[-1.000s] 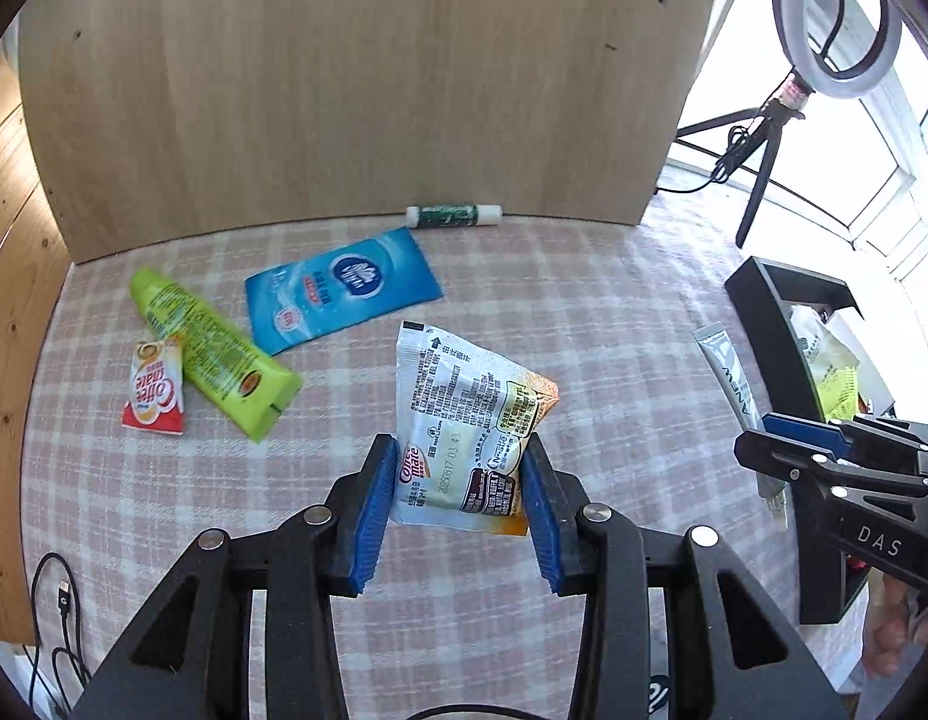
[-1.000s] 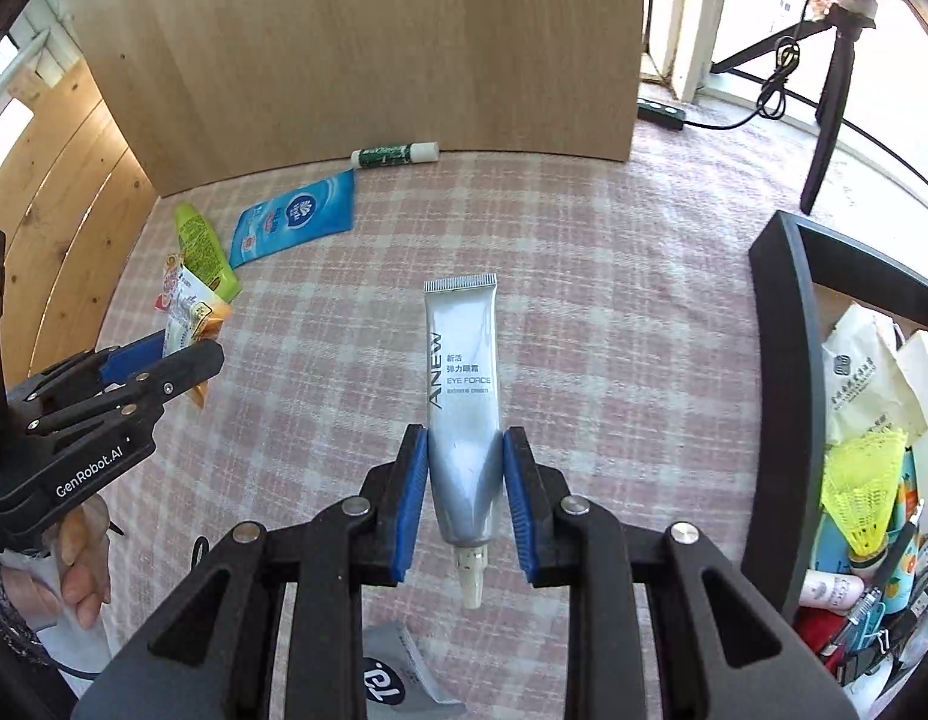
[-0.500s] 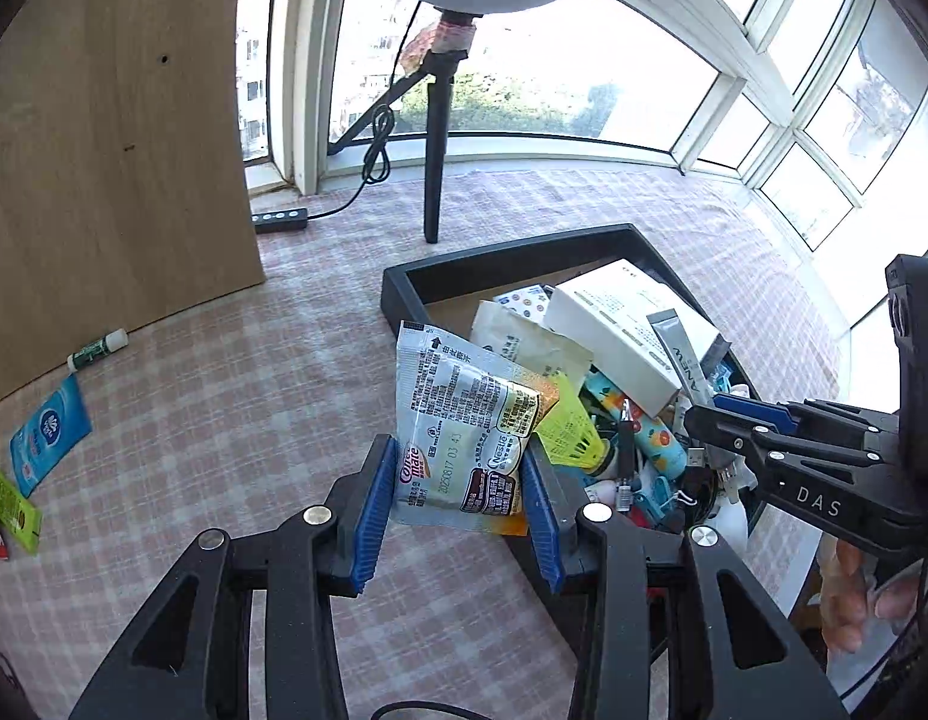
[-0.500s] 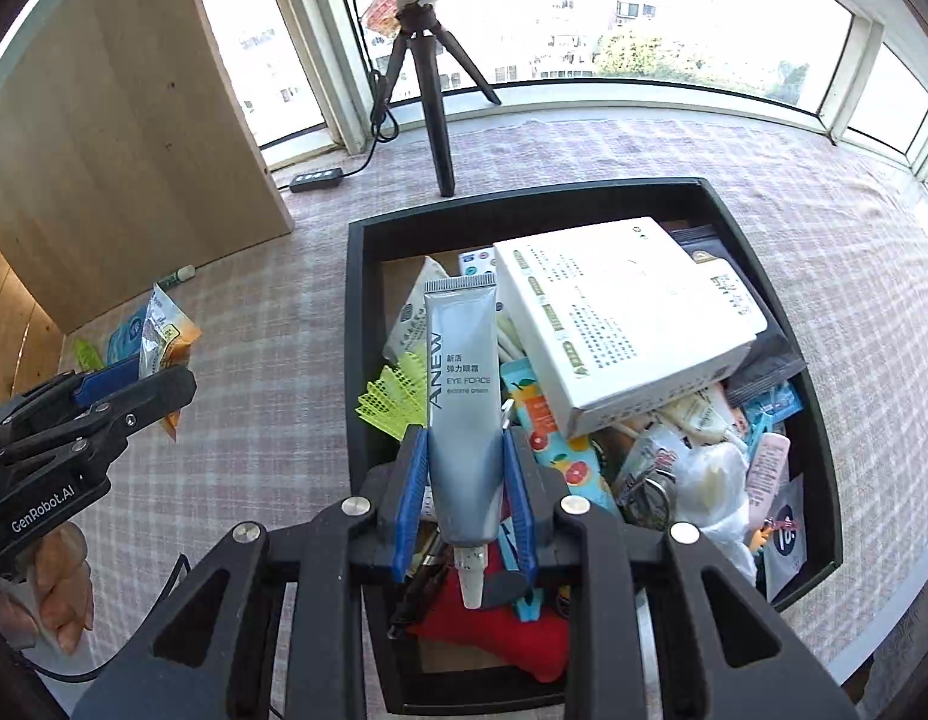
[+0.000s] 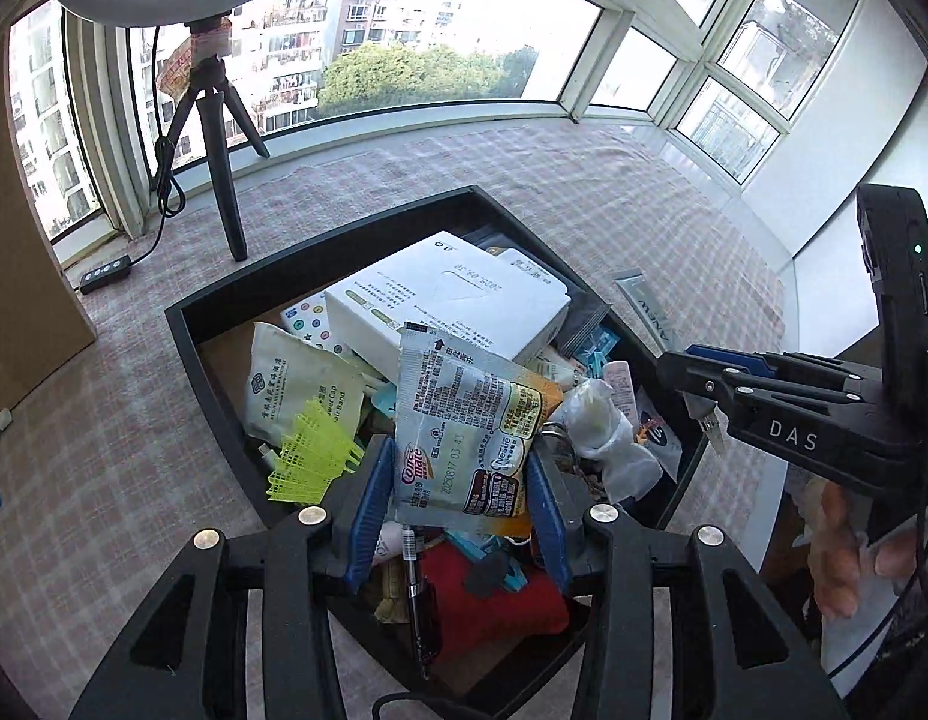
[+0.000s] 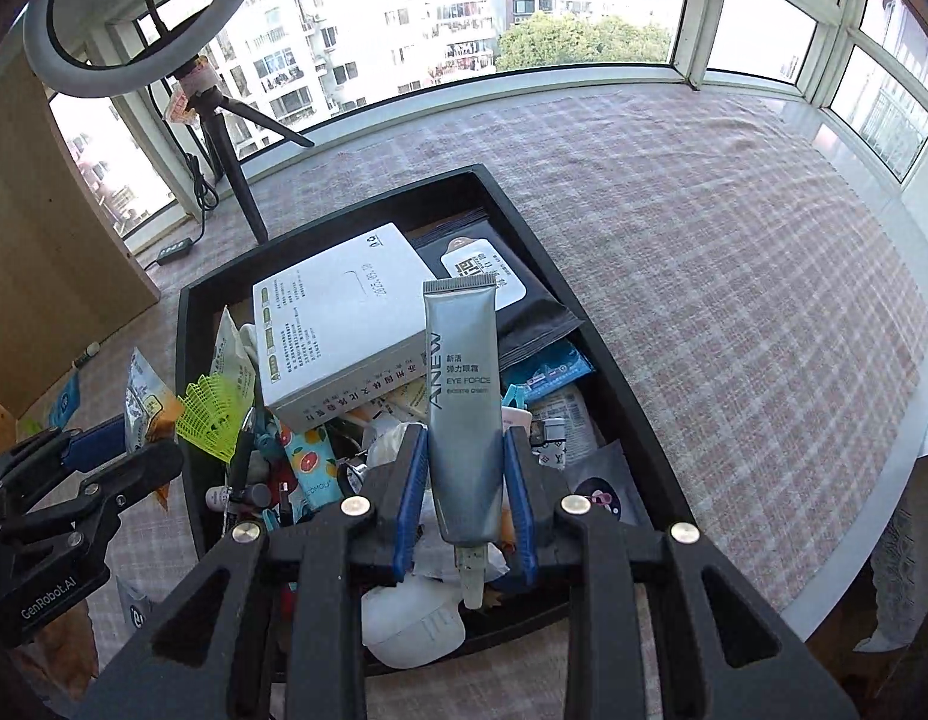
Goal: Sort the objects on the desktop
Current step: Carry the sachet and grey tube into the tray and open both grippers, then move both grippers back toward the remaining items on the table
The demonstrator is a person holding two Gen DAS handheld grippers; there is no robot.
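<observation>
My left gripper [image 5: 459, 450] hangs over the black tray [image 5: 182, 324]. Its jaws are opening, with a coffee creamer sachet [image 5: 464, 420] still upright between the blue pads and touching them. My right gripper [image 6: 464, 432] is shut on a silver eye cream tube [image 6: 464, 396], cap end down, above the same tray [image 6: 186, 360]. In the left wrist view the right gripper [image 5: 697, 369] with the tube [image 5: 652, 318] is at the tray's right rim. In the right wrist view the left gripper [image 6: 104, 456] with the sachet [image 6: 141, 396] is at its left rim.
The tray is crammed with a white box [image 5: 452, 294], a yellow-green shuttlecock [image 5: 311, 450], packets, pens and a red pouch. A ring light tripod [image 5: 221, 168] stands behind it beside a wooden board [image 6: 44, 228]. Checked cloth [image 6: 733, 276] spreads right to the table edge.
Both grippers swung from the cloth with its loose items to above the black tray, carrying the sachet and the tube. The left pads now stand slightly wider.
</observation>
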